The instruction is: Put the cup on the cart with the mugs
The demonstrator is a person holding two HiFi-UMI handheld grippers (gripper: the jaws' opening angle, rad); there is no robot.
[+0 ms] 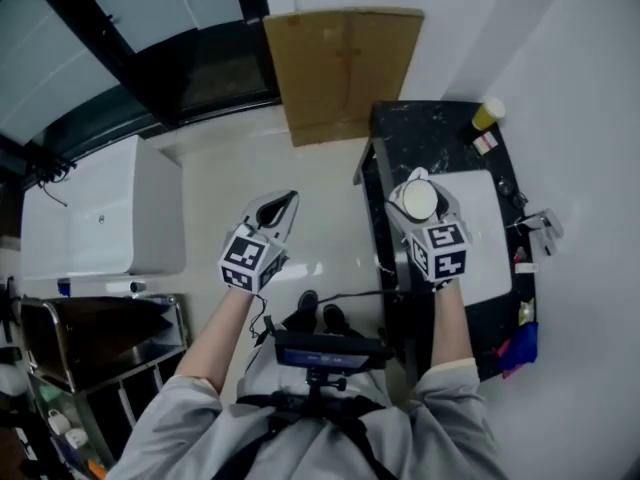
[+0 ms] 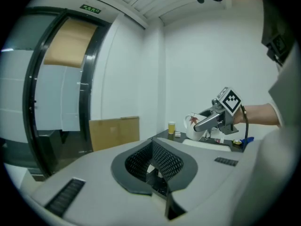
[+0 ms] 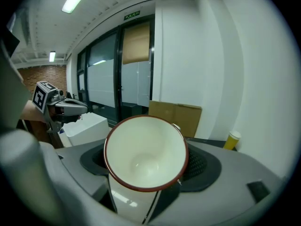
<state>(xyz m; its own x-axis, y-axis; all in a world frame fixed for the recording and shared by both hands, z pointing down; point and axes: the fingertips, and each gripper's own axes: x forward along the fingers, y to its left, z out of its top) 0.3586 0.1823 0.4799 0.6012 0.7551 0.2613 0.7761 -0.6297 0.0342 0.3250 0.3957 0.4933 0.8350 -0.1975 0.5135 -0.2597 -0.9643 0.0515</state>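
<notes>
We see the right gripper [image 1: 418, 190] clamped on a white ceramic cup with a red-brown rim [image 3: 146, 153], held in the air above the black stone-topped table [image 1: 430, 133]. The left gripper [image 1: 275, 208] has its jaws together and is empty. The metal cart [image 1: 100, 340] is well apart.

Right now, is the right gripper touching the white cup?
Touching. In the right gripper view the white cup sits clamped between the fingers of the right gripper, and their pads press on its sides.
</notes>
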